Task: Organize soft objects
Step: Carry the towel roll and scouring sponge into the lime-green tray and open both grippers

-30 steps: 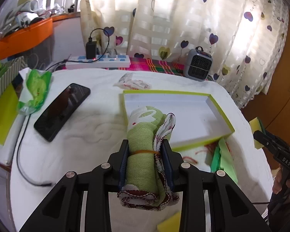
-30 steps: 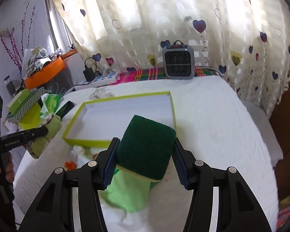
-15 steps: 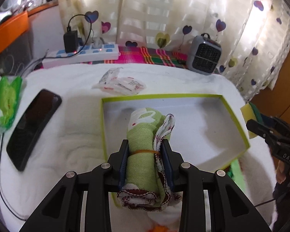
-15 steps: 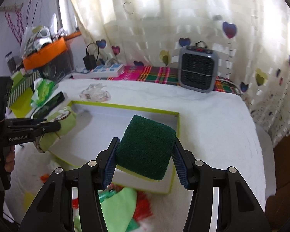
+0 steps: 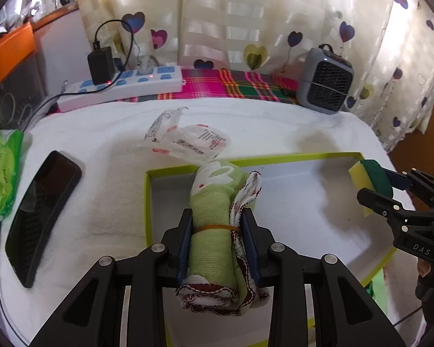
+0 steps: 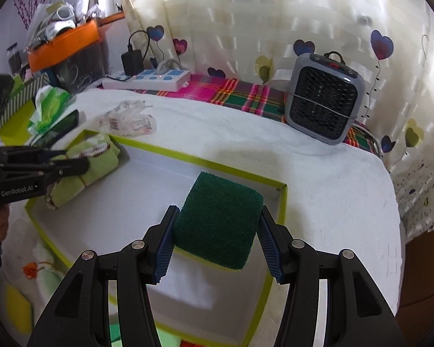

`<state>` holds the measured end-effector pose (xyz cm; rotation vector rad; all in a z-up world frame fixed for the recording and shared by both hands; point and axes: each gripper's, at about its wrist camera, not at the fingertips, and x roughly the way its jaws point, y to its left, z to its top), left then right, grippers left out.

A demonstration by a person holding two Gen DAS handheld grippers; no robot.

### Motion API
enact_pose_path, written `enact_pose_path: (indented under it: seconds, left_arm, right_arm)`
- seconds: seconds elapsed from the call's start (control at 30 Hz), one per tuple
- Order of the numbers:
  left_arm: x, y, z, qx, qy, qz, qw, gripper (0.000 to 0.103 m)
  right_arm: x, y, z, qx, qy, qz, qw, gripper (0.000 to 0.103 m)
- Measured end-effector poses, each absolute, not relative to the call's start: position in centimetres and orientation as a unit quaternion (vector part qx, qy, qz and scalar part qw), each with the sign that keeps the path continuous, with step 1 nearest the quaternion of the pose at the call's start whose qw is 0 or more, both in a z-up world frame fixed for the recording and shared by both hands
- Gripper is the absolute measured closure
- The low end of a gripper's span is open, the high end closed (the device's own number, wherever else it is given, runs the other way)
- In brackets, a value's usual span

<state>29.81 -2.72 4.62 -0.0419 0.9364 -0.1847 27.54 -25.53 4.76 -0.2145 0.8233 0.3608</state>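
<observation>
My left gripper point(image 5: 217, 217) is shut on a rolled green cloth point(image 5: 214, 231) bound with a rubber band, held over the left part of a shallow white box with a lime-green rim point(image 5: 147, 202). My right gripper point(image 6: 217, 217) is shut on a green-and-yellow sponge point(image 6: 217, 225), held over the right part of the same box point(image 6: 280, 202). The sponge point(image 5: 370, 177) and right gripper also show at the right of the left wrist view. The cloth point(image 6: 89, 164) and left gripper show at the left of the right wrist view.
A black phone point(image 5: 40, 208), a green tissue pack point(image 5: 3, 170) and a crumpled plastic wrapper point(image 5: 185, 141) lie on the white table. A power strip point(image 5: 124, 86) and a small grey heater point(image 6: 324, 104) stand at the back. More cloths point(image 6: 40, 271) lie in front of the box.
Both grippers moved forward over the box, carrying the cloth and the sponge. The box now lies directly beneath both.
</observation>
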Motion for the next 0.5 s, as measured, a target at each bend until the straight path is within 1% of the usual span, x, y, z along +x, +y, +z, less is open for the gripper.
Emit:
enact_pose_path:
  seconds: [0.23,0.5]
  left_arm:
    - [29.9,-3.3,4.2,0.002,0.444,-0.071,0.893,0.072]
    - [29.8,-3.6,4.1,0.004,0.446,-0.069,0.892,0.066]
  right_arm:
    - [28.4,-25.0,3.7,-0.128,0.401,0.162,0.892,0.048]
    - [28.9,-24.6,2.7,-0.135,0.414,0.161,0.886,0.048]
